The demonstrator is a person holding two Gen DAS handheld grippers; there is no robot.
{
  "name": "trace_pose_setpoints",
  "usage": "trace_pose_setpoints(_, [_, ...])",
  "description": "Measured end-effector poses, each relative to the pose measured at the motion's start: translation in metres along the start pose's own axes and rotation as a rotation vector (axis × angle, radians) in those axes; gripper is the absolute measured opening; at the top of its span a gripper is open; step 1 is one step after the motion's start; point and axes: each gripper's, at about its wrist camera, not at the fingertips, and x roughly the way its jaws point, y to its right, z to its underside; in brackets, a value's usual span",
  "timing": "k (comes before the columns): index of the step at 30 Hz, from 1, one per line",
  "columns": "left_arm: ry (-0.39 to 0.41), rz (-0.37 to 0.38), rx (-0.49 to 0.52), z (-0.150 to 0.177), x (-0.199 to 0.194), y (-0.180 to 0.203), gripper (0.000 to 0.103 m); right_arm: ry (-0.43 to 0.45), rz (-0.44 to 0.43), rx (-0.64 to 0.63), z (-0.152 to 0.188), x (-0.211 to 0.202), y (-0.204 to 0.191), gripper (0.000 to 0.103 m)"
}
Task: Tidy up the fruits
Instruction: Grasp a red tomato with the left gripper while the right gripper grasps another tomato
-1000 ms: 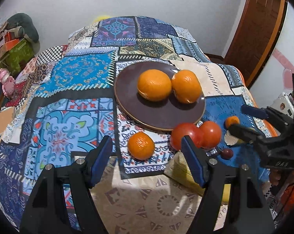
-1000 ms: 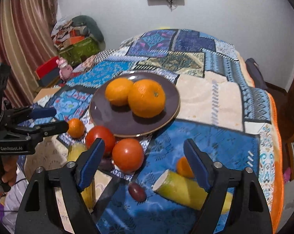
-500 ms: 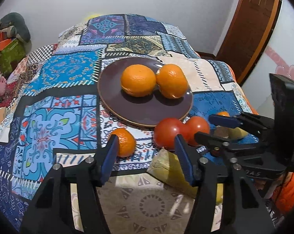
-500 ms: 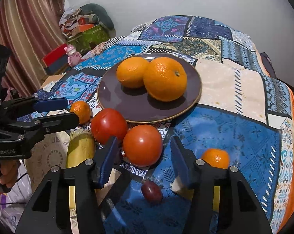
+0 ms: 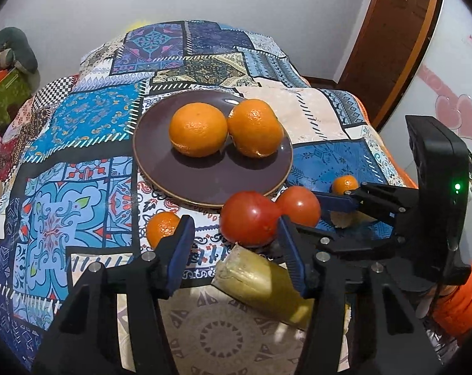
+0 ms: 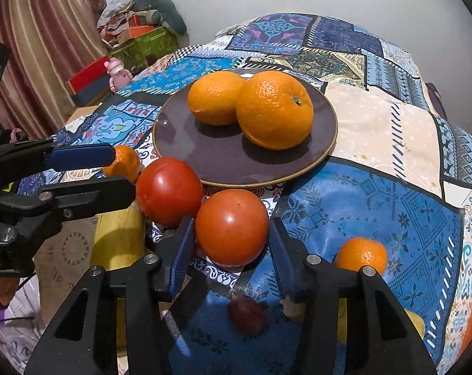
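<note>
Where the right gripper reaches forward, its blue-padded jaws stand spread on either side of one tomato, neither pad visibly pressing it. A second tomato sits touching the first, just left of the right tool and directly ahead of the left gripper, whose jaws are likewise spread and hold nothing. A pale yellow-green cut stalk lies under the left tool's right finger, crowding the approach to that tomato. A small mandarin sits just beyond the left tool's left finger; another small mandarin lies beside the right tool's right finger. A dark red grape-like fruit rests between the right tool's fingers, near their base. Ahead of both tools, a brown plate carries two large oranges, touching each other. All rests on a blue patchwork quilt. Beyond are a white wall, a wooden door, and striped curtains. Count: two tomatoes, two oranges, two mandarins, one plate.
</note>
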Motion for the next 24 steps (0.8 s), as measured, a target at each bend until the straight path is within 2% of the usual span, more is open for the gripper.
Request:
trace_pose_setpoints(5, [-0.022, 0.022, -0.015, -0.002, 0.007, 0.0, 0.055, 0.01, -0.006, 0.016, 0.001, -0.003, 0.001, 0.044])
trace_pose_setpoints(13, [-0.019, 0.018, 0.027, -0.008, 0.007, 0.008, 0.055, 0.05, 0.007, 0.017, 0.0, -0.023, 0.01, 0.044])
trace_pose_setpoints(24, [-0.095, 0.0, 0.033, -0.008, 0.044, 0.016, 0.055, 0.081, 0.038, 0.047, 0.0, -0.039, 0.028, 0.044])
